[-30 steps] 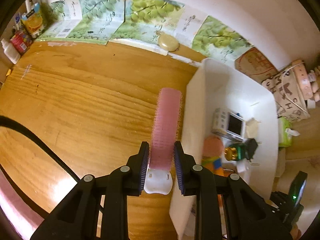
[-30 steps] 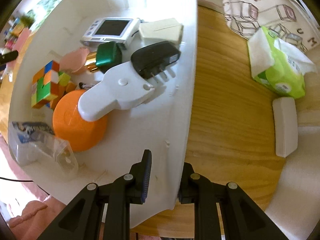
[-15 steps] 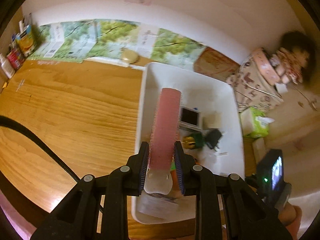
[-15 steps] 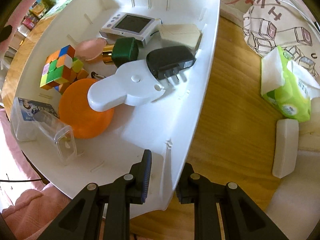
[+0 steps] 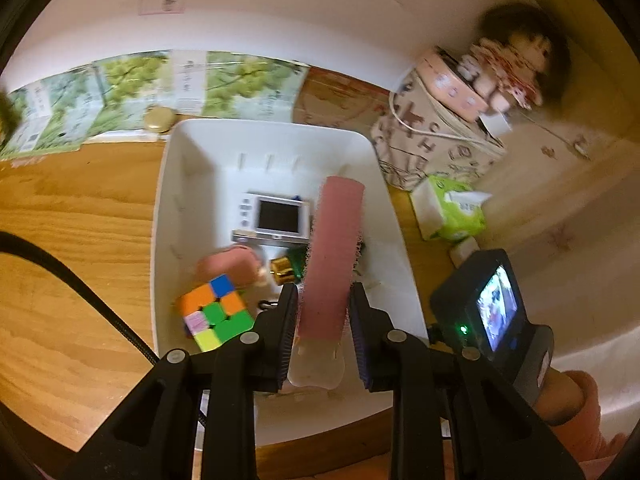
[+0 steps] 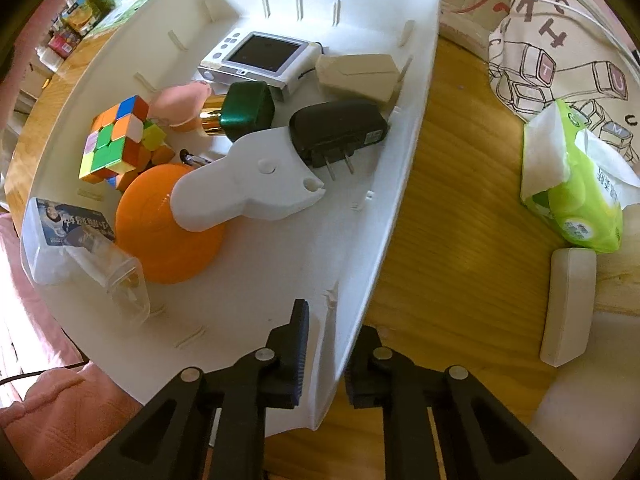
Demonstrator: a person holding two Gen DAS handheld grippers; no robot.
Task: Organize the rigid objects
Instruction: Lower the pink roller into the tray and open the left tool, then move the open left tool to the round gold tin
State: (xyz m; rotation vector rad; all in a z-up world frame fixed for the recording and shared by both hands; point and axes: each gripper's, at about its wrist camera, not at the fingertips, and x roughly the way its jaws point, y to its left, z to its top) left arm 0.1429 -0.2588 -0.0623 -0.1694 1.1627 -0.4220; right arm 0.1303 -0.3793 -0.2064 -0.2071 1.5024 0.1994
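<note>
On the worktop, left to right:
Worktop (image 5: 80,240): glossy wood with a strong grain, carrying a white bin.
Black cable (image 5: 80,288): matte cord curving over the wood at far left in the left wrist view.
Bin (image 6: 416,128): white rigid plastic, rounded corners, small raised ribs along its inner walls.
Clear box (image 6: 76,248): transparent plastic with a blue printed card inside, at the bin's near left corner.
Puzzle cube (image 6: 114,140): glossy coloured squares, lying tilted in the bin.
Orange disc (image 6: 160,240): smooth, domed, with the end of a flat white plastic piece (image 6: 248,184) resting on it.
Pink item (image 6: 180,104): soft-looking, rounded; I cannot tell what it is.
Bottle (image 6: 240,114): dark green body, shiny gold neck, on its side.
Small device (image 6: 260,60): silver-white casing with a dark screen, at the bin's far end.
Beige block (image 6: 356,76): angular, beside the device.
Charger (image 6: 340,132): black, two metal prongs, just beside the bin's right wall.
Left gripper (image 5: 324,312): clamped on a hair roller (image 5: 332,256), a long fuzzy pink cylinder with a smooth white clip end, held above the bin's contents (not touching them, as far as shows).
Right gripper (image 6: 326,354): closed on the bin's near right wall, one finger inside, one outside.
Tissue pack (image 6: 576,196): green crinkly wrapper, on the wood to the right of the bin.
White bar (image 6: 568,304): smooth, rounded, near the tissue pack.
</note>
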